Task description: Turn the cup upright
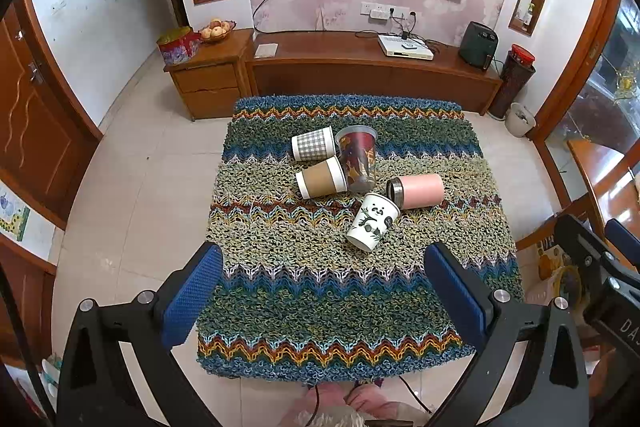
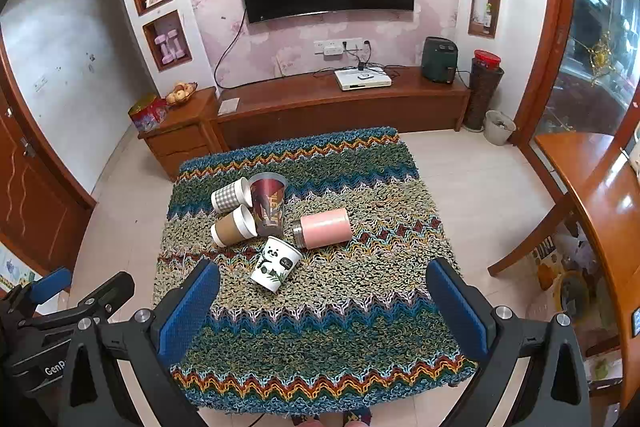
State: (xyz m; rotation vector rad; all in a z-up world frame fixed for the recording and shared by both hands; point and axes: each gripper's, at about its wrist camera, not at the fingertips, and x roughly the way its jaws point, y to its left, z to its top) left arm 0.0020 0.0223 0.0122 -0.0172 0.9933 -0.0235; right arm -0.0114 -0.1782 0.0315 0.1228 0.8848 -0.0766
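Several cups lie in a cluster on a knitted zigzag cloth (image 1: 320,287) (image 2: 340,327) covering a small table. A panda cup (image 1: 373,221) (image 2: 276,269) lies tilted on its side nearest me. A pink steel tumbler (image 1: 416,190) (image 2: 321,228), a brown-sleeved cup (image 1: 321,178) (image 2: 233,225) and a checked cup (image 1: 313,143) (image 2: 231,195) lie on their sides. A clear patterned cup (image 1: 357,159) (image 2: 269,205) stands upright. My left gripper (image 1: 322,291) and right gripper (image 2: 322,303) are both open and empty, above the table's near part, short of the cups.
A wooden TV cabinet (image 1: 360,67) (image 2: 340,103) with a set-top box stands beyond the table, a TV above it. A wooden chair and table (image 2: 580,195) stand to the right. Tiled floor surrounds the table. The right gripper's body (image 1: 600,267) shows at the left wrist view's edge.
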